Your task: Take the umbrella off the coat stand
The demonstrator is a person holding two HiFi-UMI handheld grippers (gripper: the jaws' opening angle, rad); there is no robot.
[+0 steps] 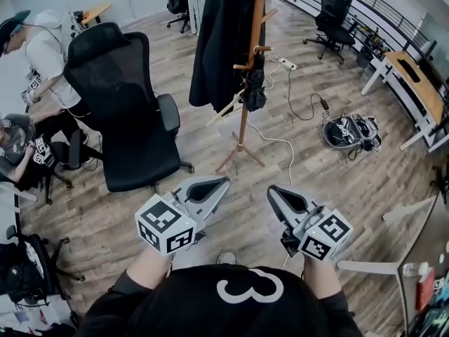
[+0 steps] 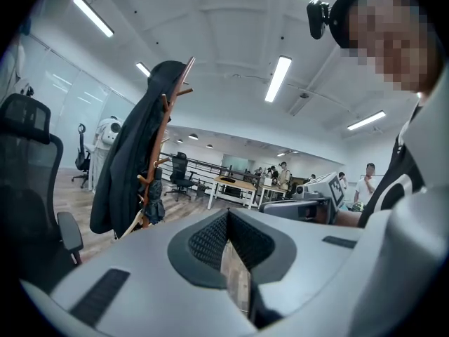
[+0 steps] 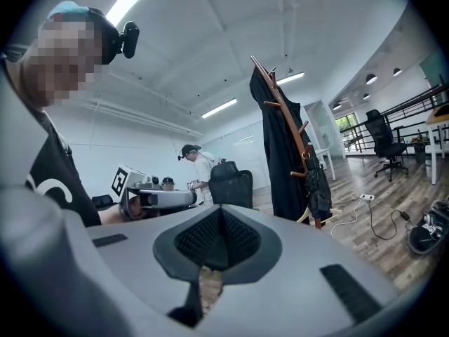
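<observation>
A wooden coat stand (image 1: 243, 118) rises from the wood floor ahead of me. A dark coat (image 1: 219, 41) hangs on it. A folded dark umbrella (image 1: 254, 86) hangs from a peg below the coat, and its pale handle (image 1: 226, 109) sticks out to the left. My left gripper (image 1: 216, 186) and right gripper (image 1: 278, 195) are side by side, well short of the stand, both shut and empty. From the left gripper view the umbrella (image 2: 153, 201) is far off at the left. In the right gripper view the umbrella (image 3: 319, 192) is to the right.
A black office chair (image 1: 126, 104) stands just left of the stand. People sit at the far left (image 1: 38, 55). A power strip with cable (image 1: 287, 64) and a grey bag (image 1: 351, 132) lie on the floor to the right. A desk (image 1: 415, 76) lines the right side.
</observation>
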